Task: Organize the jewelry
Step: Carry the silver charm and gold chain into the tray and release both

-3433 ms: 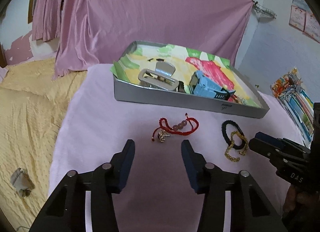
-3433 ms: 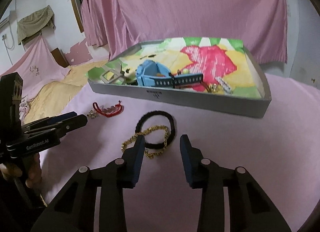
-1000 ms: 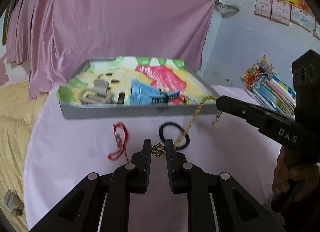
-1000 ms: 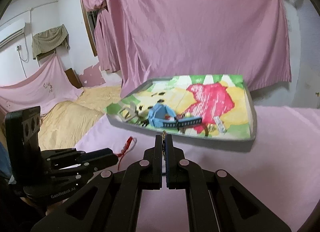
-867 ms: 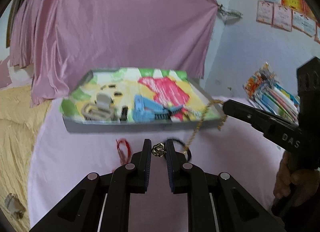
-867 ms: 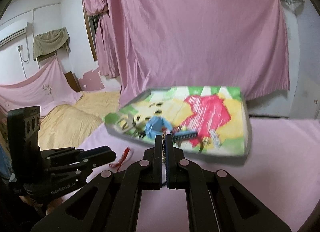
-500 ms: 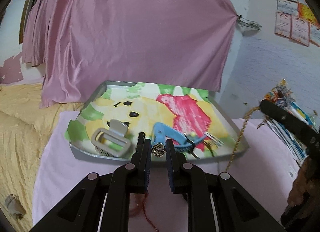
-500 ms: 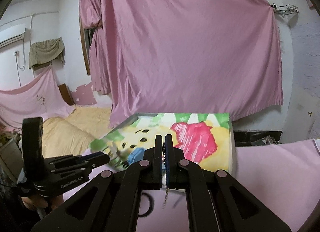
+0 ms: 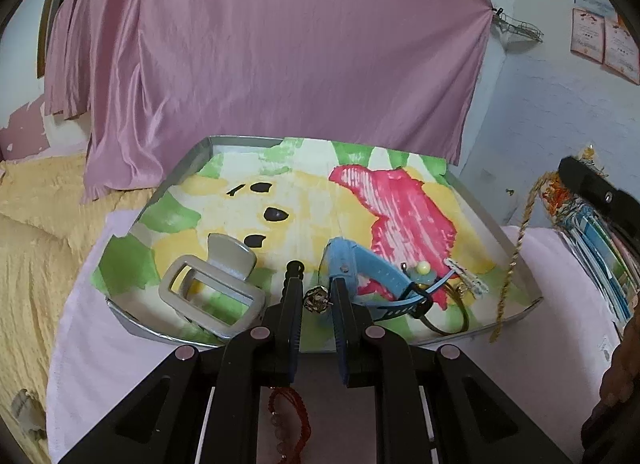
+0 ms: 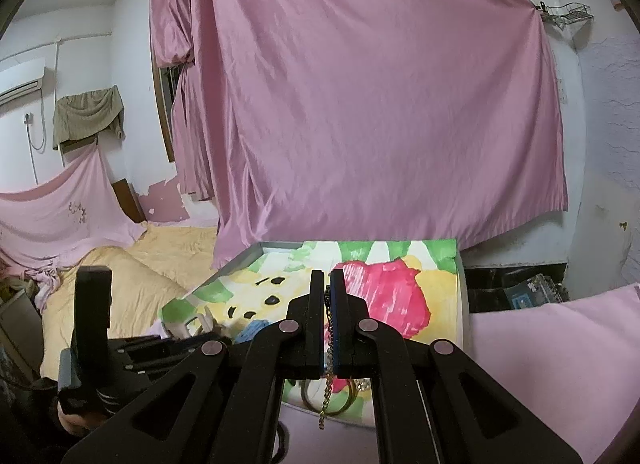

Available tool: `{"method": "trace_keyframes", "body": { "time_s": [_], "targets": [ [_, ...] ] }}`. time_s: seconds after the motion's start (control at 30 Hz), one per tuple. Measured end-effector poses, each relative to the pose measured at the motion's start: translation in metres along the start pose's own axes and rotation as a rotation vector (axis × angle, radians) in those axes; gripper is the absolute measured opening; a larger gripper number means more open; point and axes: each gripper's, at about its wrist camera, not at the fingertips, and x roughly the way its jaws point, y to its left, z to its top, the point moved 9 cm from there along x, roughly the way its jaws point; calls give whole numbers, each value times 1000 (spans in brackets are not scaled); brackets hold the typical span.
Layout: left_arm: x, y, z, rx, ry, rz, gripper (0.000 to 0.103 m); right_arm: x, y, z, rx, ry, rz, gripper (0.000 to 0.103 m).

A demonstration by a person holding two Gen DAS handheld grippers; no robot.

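jewelry rides in both our grippers: the left gripper (image 9: 317,293) pinches a metal charm (image 9: 316,299), its red bracelet (image 9: 290,420) dangling beneath at six o'clock. at three o'clock, our right gripper (image 10: 327,284) is clamped on a gold chain (image 9: 516,248). beyond, at twelve, the tray (image 9: 188,165) holds a grey hair claw (image 9: 212,290) and blue watch (image 9: 370,274).

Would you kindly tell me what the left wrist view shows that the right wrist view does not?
Only the left wrist view shows the left gripper pinching a metal bead, with a red bracelet hanging below, and the grey hair claw clearly. Only the right wrist view shows the right gripper shut on the gold chain. Both show the tray and blue watch.
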Motion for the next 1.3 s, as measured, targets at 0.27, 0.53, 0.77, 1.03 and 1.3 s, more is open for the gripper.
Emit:
{"method": "trace_keyframes", "body": {
  "time_s": [0.27,0.53,0.77,1.03,1.3],
  "targets": [
    [2,2,-1,-5,8,5,14,5,4,-1,-7,6,10,3],
    [7,3,-4,-6,29,13,14,30,-8,-38,73,134,29,3],
    [12,6,-6,-8,44,18,14,63,-15,-83,124,294,36,3],
    [16,5,-8,-15,51,5,14,80,-15,-106,135,381,31,3],
    [15,5,-9,-11,52,8,14,80,-15,-105,127,387,21,4]
  ]
}}
